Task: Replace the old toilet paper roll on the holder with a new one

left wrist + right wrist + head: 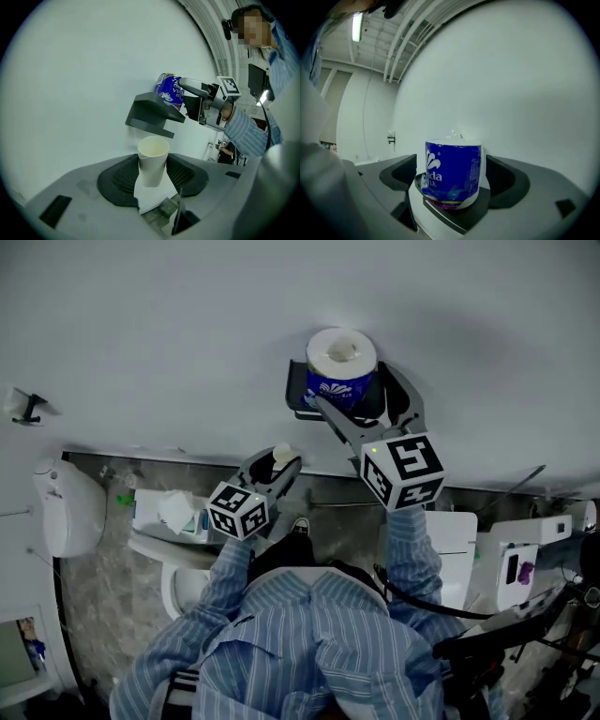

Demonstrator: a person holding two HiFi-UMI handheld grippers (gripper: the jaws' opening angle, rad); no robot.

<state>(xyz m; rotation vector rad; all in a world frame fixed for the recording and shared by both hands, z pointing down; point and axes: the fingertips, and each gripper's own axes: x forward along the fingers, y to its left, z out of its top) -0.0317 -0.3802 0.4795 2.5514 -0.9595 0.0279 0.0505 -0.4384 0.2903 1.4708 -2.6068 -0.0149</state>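
A new toilet roll (339,367) in a blue wrapper stands upright on the dark grey wall holder (298,395). My right gripper (352,390) is open, with a jaw on each side of the roll (452,171) and a small gap at both pads. The roll rests on the holder's shelf (454,215). Lower left, my left gripper (279,460) is shut on the old cardboard tube (152,161), which stands upright between the pads with a scrap of paper hanging below. From the left gripper view, the holder (152,112) and roll (169,90) are ahead, apart from the tube.
White wall fills the upper view. Below are a toilet bowl (178,568), a white wall-mounted unit (66,507), a tissue box (169,512) and a white cistern (450,540). A small wall hook (28,407) sits far left. Dark equipment stands at lower right.
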